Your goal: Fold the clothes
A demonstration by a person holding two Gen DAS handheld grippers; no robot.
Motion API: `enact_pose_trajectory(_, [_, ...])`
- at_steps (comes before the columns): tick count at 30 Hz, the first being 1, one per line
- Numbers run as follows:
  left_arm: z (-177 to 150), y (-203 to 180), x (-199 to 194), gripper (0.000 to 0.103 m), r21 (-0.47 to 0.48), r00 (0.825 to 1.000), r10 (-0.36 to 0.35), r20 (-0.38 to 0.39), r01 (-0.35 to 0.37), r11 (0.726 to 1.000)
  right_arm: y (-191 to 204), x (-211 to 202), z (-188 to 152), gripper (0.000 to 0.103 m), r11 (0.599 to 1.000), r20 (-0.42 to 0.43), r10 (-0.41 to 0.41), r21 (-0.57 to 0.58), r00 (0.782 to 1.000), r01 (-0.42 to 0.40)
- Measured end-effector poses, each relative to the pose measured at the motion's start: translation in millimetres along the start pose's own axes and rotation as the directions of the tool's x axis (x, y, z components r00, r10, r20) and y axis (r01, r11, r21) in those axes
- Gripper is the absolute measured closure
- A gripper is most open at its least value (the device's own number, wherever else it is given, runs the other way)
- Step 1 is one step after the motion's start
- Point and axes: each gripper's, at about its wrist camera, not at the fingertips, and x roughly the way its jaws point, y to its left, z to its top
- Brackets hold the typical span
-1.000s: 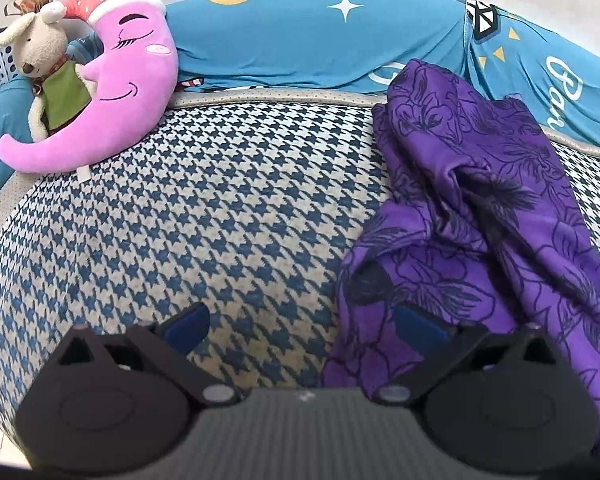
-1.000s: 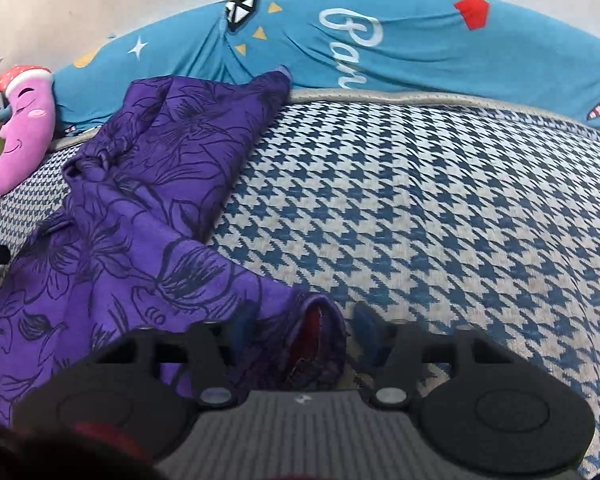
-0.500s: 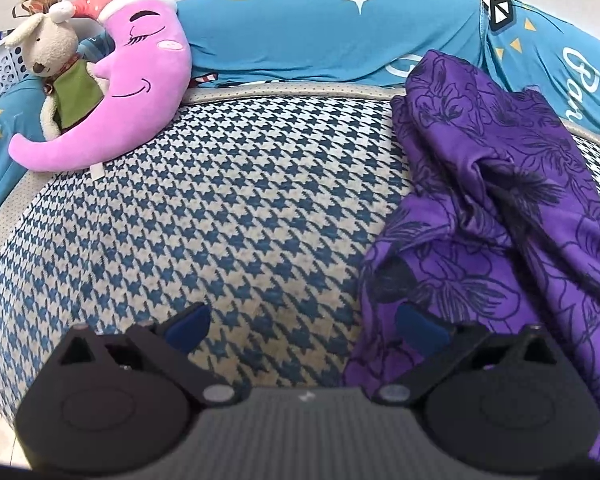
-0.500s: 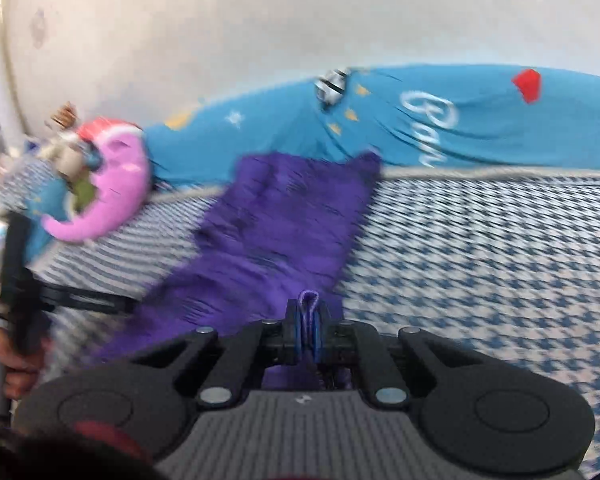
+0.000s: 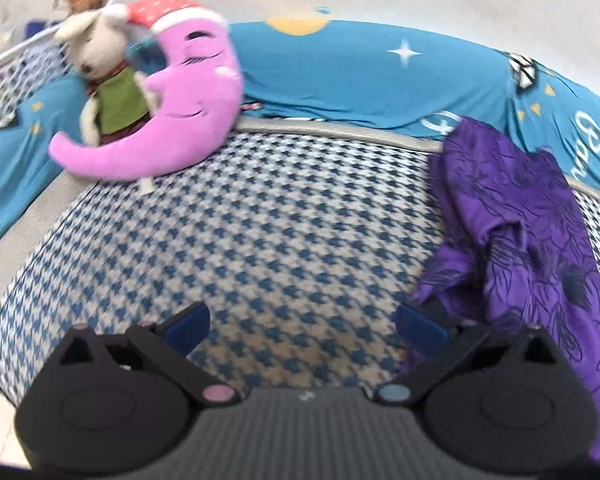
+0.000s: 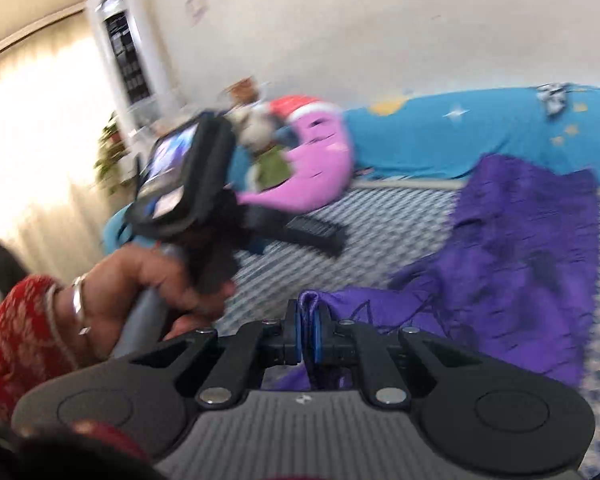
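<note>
A purple floral-print garment (image 6: pixel 528 264) is seen spread in loose folds across a blue-and-white houndstooth bed cover (image 5: pixel 284 232), its far end reaching the bright blue printed bedding (image 5: pixel 372 80) that is banked along the wall; one edge of the cloth is pinched between the blue pads of the right gripper (image 6: pixel 309 330), whose jaws are drawn together on the fabric, a small tuft of purple being shown above them; the rest of the garment is trailed away from that grip toward the right of the right wrist view.

The left gripper (image 5: pixel 302 322) is held wide open over the patterned cover with nothing between its blue pads (image 5: pixel 188 320); the near edge of the purple garment is bunched just beside its right-hand finger, though contact cannot be told; in the right wrist view the same tool is seen from the side, gripped by a hand (image 6: pixel 140 284) on which a bangle is worn, a red patterned sleeve (image 6: pixel 12 332) being visible at the wrist.

A pink crescent-moon plush (image 5: pixel 180 108) in a red cap is propped at the head of the bed, and a small stuffed animal (image 5: pixel 104 72) in a green vest is leaned against it; a bright curtained window (image 6: pixel 32 128) is shown at the far left, much of that view being blurred.
</note>
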Motion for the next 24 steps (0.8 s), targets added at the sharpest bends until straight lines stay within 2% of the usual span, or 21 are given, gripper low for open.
enact_pose_trajectory(5, [0.0,17.7,2.9,0.000,-0.033,1.000,0.028,-0.004,-0.028,0.999,24.4,28.5,-11.7,0.094,0.998,-0.047,0.046,-0.034,0.998,-0.047])
enact_pose_trajectory(12, [-3.7,18.5,3.0,0.000,-0.027,1.000,0.008,-0.013,-0.008,1.000,32.7,66.6,-30.8,0.094,0.996,-0.145,0.023,-0.088,0.989,-0.036])
enact_pose_trajectory(14, [-5.1,13.4,3.9,0.000,-0.014,1.000,-0.008,-0.018,0.007,1.000,33.8,75.8,-38.8,0.091,0.996,-0.156,-0.002,-0.086,0.988,-0.012])
enact_pose_trajectory(17, [-7.3,4.5,4.0,0.000,0.016,0.999,-0.029,-0.021,0.030,0.999,37.2,87.7,-48.9,0.084,0.995,-0.212,0.016,-0.095,0.977,-0.037])
enact_pose_trajectory(20, [-10.5,-6.1,4.7,0.000,0.056,0.998,-0.056,-0.025,0.057,0.997,45.4,87.7,-56.0,0.083,0.985,-0.266,0.078,-0.127,0.961,-0.115])
enact_pose_trajectory(24, [-18.1,-16.1,5.8,0.000,0.102,0.996,-0.080,-0.028,0.083,0.991,53.6,72.8,-57.2,0.083,0.973,-0.272,0.075,-0.193,0.959,-0.130])
